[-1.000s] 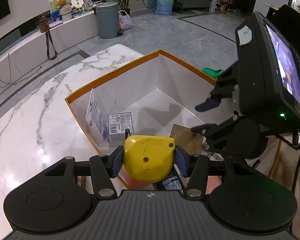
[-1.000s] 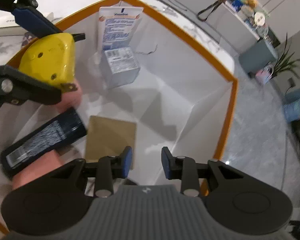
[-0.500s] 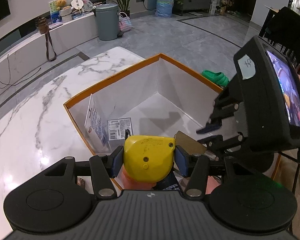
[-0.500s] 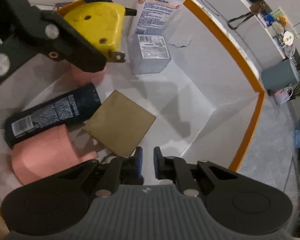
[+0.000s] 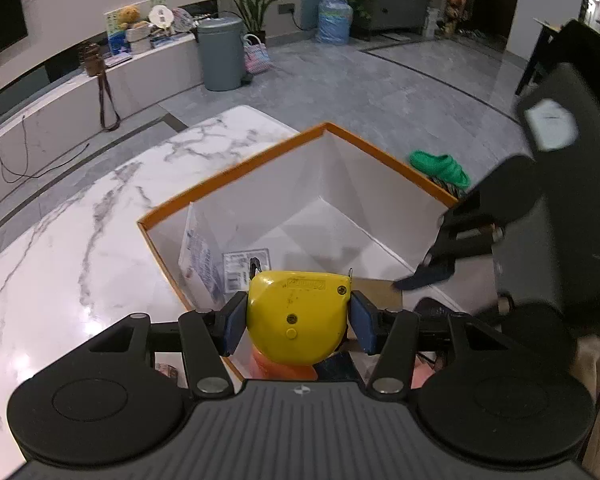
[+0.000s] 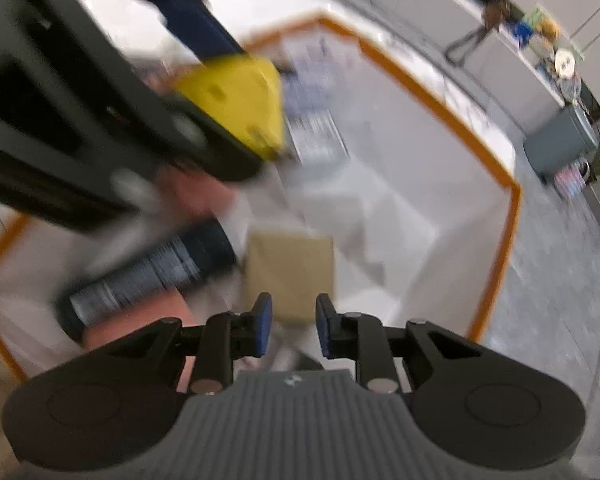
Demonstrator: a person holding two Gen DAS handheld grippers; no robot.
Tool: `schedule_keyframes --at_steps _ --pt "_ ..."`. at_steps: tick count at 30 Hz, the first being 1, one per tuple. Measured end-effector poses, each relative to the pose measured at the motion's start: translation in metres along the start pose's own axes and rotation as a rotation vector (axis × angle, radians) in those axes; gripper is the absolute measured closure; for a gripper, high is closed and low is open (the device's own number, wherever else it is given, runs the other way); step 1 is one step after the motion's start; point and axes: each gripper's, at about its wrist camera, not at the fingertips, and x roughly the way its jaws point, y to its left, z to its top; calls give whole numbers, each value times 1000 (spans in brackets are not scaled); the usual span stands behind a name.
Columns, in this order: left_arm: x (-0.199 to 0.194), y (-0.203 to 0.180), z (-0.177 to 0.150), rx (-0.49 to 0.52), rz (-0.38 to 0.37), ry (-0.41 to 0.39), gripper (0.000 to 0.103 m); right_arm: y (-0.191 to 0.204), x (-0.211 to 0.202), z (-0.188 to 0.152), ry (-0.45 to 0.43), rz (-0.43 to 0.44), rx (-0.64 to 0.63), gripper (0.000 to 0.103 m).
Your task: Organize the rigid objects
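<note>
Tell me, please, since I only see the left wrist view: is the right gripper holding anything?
Observer: No. The right gripper has nothing between its fingers, which are opening; the tan card lies beyond them.
Operator: What lies on the box floor below the yellow tape measure?
Observer: A dark bottle lies on its side in the box, one end next to the tan card.
Operator: Anything else near it?
Observer: A pink object lies alongside the bottle, on the side nearer the right gripper.
</note>
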Motion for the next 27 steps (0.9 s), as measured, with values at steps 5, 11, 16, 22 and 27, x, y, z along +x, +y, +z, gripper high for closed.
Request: schedule_keyframes --at_steps 5,11,16,22,27 --pt "-5 8 2 -20 37 -23 41 15 -2 17 -125 142 25 57" --pt "-3 30 3 -97 73 -18 41 23 23 30 -134 193 17 62" --pt "-5 38 7 -127 69 -37 41 17 43 33 -93 220 57 69" --pt "-3 42 7 -142 73 -30 41 7 51 39 -108 194 96 78" --pt "-3 41 7 -136 64 -30 41 3 41 29 -86 171 102 91"
